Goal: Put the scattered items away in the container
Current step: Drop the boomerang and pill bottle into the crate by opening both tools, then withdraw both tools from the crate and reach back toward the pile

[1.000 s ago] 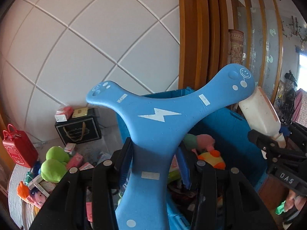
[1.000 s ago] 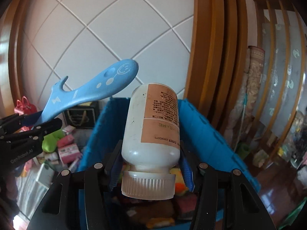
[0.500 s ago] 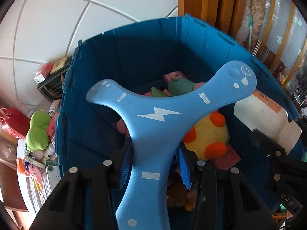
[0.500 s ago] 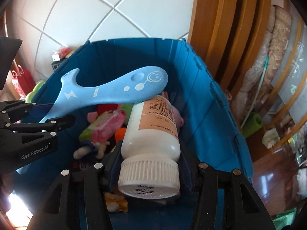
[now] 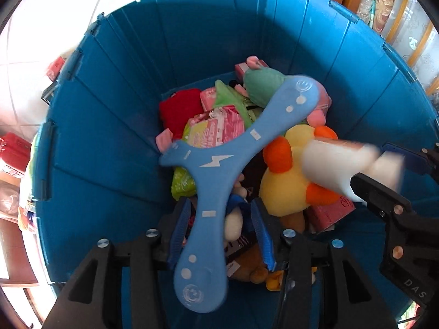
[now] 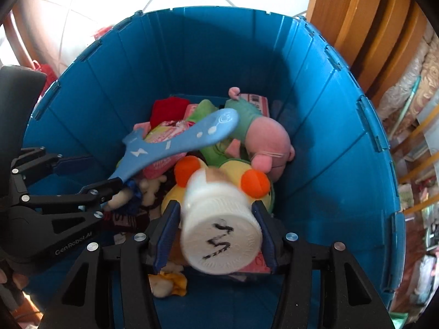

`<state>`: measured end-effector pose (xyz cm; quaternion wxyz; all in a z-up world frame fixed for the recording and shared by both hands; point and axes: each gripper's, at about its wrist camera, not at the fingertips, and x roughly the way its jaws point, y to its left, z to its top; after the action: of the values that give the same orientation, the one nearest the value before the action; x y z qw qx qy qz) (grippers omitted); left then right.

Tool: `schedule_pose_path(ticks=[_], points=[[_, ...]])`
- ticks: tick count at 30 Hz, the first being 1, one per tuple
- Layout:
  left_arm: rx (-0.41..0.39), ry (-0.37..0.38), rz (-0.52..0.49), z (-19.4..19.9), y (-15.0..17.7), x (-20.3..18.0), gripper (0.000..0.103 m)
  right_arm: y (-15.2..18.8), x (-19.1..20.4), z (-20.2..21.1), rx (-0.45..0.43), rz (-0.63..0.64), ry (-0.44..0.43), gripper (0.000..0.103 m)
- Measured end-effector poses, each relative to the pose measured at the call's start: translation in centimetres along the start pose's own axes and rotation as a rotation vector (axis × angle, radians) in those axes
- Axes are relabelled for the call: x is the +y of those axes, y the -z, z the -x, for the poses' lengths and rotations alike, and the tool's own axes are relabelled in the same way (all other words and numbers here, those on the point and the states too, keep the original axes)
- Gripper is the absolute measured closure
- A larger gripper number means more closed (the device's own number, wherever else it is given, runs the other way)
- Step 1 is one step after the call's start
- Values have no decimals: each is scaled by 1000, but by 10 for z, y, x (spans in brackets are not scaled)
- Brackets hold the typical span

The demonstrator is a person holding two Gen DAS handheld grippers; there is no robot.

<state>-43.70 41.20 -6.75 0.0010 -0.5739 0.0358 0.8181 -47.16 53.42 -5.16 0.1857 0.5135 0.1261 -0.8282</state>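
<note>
Both grippers hang over the open blue bin point(image 5: 115, 142), also seen in the right wrist view point(image 6: 329, 142). My left gripper point(image 5: 221, 213) has opened; the blue three-armed boomerang point(image 5: 216, 170) sits loose between its fingers, tilted and blurred, and shows too in the right wrist view point(image 6: 175, 142). My right gripper point(image 6: 216, 216) has its fingers spread beside the white bottle point(image 6: 219, 230), which is blurred, cap toward the camera. The bottle also shows blurred in the left wrist view point(image 5: 343, 164).
The bin holds a yellow duck plush point(image 5: 288, 186), a pink pig plush in green point(image 6: 263, 137), a red cloth point(image 5: 181, 109), pink packets point(image 5: 216, 131) and other small toys. Red items point(image 5: 13, 148) lie outside the bin at left. Wooden frames point(image 6: 365, 22) stand at the right.
Both grippers tipped down over the bin and opened. The boomerang and the bottle have come loose and are dropping, both motion-blurred.
</note>
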Motion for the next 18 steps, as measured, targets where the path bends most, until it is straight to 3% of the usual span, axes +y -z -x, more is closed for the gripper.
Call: schedule_pose_path(ticks=[3,5,7,9,12,13,18], points=[[-11,20,-6,5,5,1,45,1,2,2,-7,1,-4,41],[-24,40,-8,12,7,2,44,-1,0,5,-22,9,-3,24],[-51,60,-2,24,12,4,44,1,2,14,-45,17,9,16],[-92,83,3,35,16,6,43,7,1,24,-80,19,18,16],[-157,132,11,52,26,10,32,22,-2,43,-141,14,7,5],[-188,124,8,58,30,10,31,28,-2,49,-163,18,-1,0],[-335,67,-20,89,55,3,31,56,1,77,-278,-4,-35,0]])
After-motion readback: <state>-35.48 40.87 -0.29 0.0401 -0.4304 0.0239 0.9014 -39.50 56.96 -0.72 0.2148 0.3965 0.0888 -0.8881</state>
